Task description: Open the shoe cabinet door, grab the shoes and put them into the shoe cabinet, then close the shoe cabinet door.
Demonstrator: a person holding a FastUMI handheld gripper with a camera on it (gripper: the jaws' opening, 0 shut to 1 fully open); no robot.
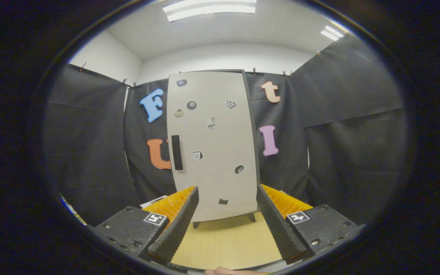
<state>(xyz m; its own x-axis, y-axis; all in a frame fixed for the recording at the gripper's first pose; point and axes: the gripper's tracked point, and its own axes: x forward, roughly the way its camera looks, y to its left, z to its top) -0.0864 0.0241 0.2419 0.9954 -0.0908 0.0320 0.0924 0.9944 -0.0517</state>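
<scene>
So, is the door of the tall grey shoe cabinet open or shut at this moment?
Shut. The grey shoe cabinet door lies flat across the front, its black handle untouched; no inside shows. The gripper is open, well short of it.

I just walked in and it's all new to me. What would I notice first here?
The tall pale shoe cabinet stands straight ahead, beyond the open gripper, door shut. Little stickers dot its front, and a dark handle sits near its left edge. It stands on short legs on a light wooden floor.
</scene>
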